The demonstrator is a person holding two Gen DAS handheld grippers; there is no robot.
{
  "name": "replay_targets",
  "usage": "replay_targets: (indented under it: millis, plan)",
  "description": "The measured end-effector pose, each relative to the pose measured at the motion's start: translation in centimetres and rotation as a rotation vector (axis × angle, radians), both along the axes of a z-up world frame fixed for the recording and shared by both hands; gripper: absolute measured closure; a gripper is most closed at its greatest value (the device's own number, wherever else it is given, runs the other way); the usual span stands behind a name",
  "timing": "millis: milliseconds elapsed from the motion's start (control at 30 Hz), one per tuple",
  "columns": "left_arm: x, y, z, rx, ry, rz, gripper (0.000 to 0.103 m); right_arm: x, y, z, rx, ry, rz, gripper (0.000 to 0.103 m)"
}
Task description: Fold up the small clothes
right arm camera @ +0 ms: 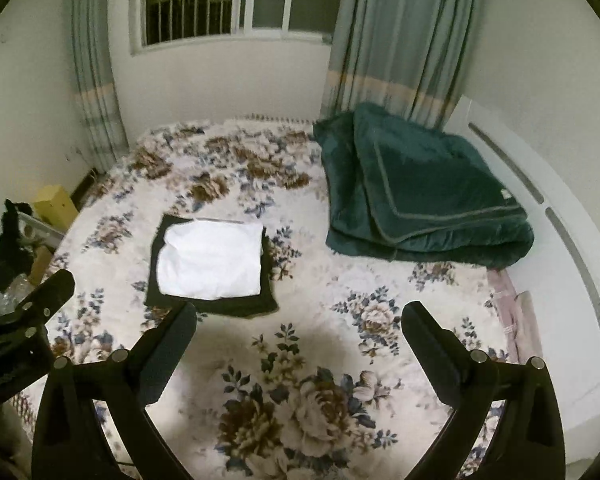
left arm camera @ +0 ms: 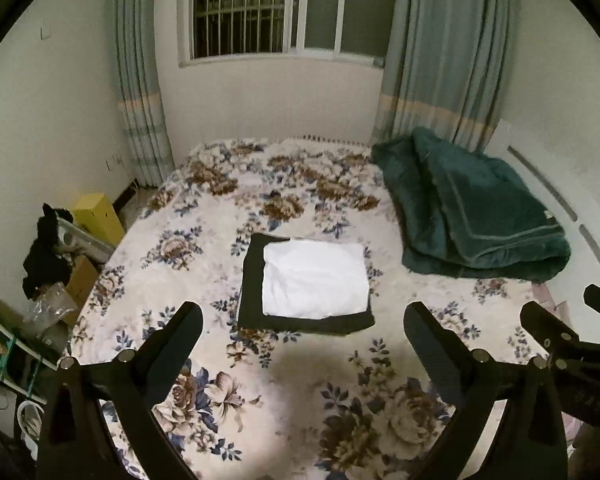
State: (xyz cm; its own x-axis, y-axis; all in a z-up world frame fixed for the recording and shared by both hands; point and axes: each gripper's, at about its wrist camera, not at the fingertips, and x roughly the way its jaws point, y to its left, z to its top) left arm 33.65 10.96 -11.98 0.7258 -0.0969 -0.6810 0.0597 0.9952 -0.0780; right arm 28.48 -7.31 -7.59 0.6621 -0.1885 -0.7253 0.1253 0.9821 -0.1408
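A folded white garment (left arm camera: 315,278) lies on top of a folded black garment (left arm camera: 252,280) in the middle of the floral bed. Both show in the right wrist view too, white (right arm camera: 212,266) on black (right arm camera: 236,306). My left gripper (left arm camera: 303,320) is open and empty, held above the bed just in front of the stack. My right gripper (right arm camera: 299,320) is open and empty, to the right of the stack and nearer than it. The right gripper's fingers (left arm camera: 548,328) show at the right edge of the left wrist view.
The bed (left arm camera: 284,380) has a floral cover. A folded dark green blanket (left arm camera: 480,216) lies at the bed's far right by the white headboard (right arm camera: 560,240). Boxes and clutter (left arm camera: 60,248) stand on the floor left of the bed. Curtains and a window are behind.
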Motion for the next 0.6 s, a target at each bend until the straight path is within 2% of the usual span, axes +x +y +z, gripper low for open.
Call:
replay_targets:
  millis: [300, 600]
  plan:
    - [-6.2, -0.3, 5.2, 0.010, -0.080, -0.001, 0.000, -8.7, -0.3, 7.5, 0.003, -0.091, 0.022, 0.000]
    - [-9.5, -0.4, 7.0, 0.005, -0.102, 0.004, 0.000, -12.5, -0.8, 10.8, 0.015, -0.131, 0.021, 0.000]
